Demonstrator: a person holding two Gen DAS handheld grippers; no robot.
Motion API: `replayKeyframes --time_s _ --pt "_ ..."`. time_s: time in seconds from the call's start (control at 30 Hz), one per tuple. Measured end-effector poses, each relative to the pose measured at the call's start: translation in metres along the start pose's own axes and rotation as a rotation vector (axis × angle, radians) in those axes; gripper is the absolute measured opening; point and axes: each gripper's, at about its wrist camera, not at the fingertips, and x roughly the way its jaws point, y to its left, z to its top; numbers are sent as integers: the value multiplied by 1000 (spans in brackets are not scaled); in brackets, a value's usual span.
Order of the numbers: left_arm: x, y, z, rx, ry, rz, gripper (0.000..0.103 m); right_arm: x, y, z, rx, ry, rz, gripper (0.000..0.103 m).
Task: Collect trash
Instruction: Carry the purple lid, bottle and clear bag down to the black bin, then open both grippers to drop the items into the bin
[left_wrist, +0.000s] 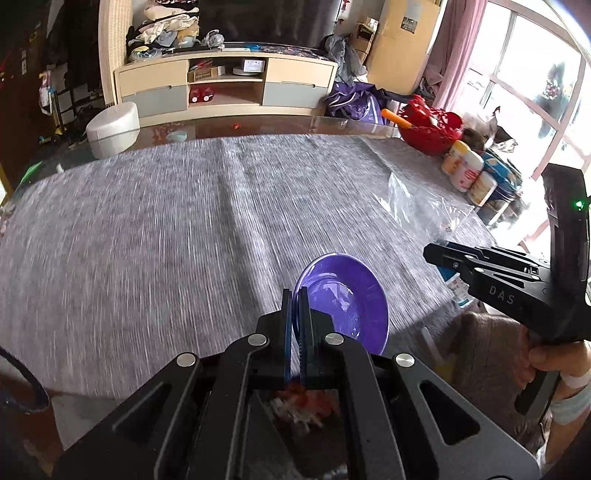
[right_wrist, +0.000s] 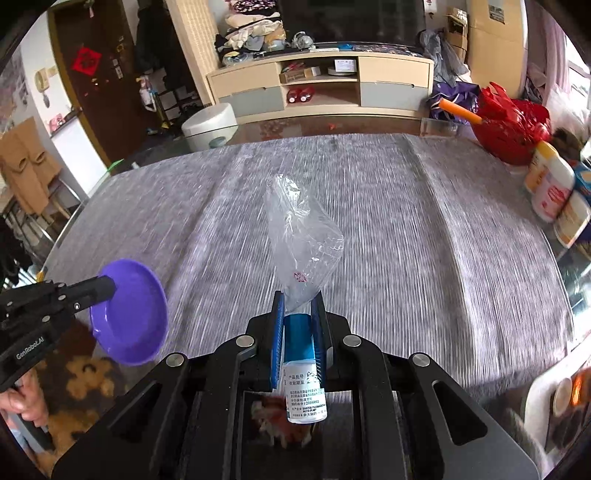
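My left gripper (left_wrist: 295, 295) is shut on the rim of a purple plate (left_wrist: 347, 295), held tilted on edge past the table's near side; the plate also shows in the right wrist view (right_wrist: 133, 314). My right gripper (right_wrist: 298, 299) is shut on a small white bottle with a blue cap (right_wrist: 304, 369) together with a clear plastic bag (right_wrist: 301, 236) that sticks up from the jaws. Below both grippers lies a blurred heap of red and white scraps (left_wrist: 303, 404), also in the right wrist view (right_wrist: 280, 421). The right gripper shows in the left wrist view (left_wrist: 443, 256).
A grey cloth covers the table (left_wrist: 184, 221). At its right edge stand a red basket (left_wrist: 432, 129) with an orange stick and several white and blue containers (left_wrist: 469, 170). A white round stool (left_wrist: 112, 127) and a TV cabinet (left_wrist: 225, 85) stand beyond.
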Motion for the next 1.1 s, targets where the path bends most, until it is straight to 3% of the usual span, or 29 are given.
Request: replayKeyframes --time_s 0.3,0.5,0.8,1.1 --pt "-28 -20 -70 -5 19 -9 2 -23 13 -57 -15 29 55 16" --pt "-26 -32 -104 -7 51 -16 2 -27 14 -96 -11 73 86 16" --pt "13 -45 -152 -18 172 -6 2 -7 16 -147 5 182 129 16" --pt "54 -37 -173 -39 270 12 2 39 16 -167 36 289 131 16"
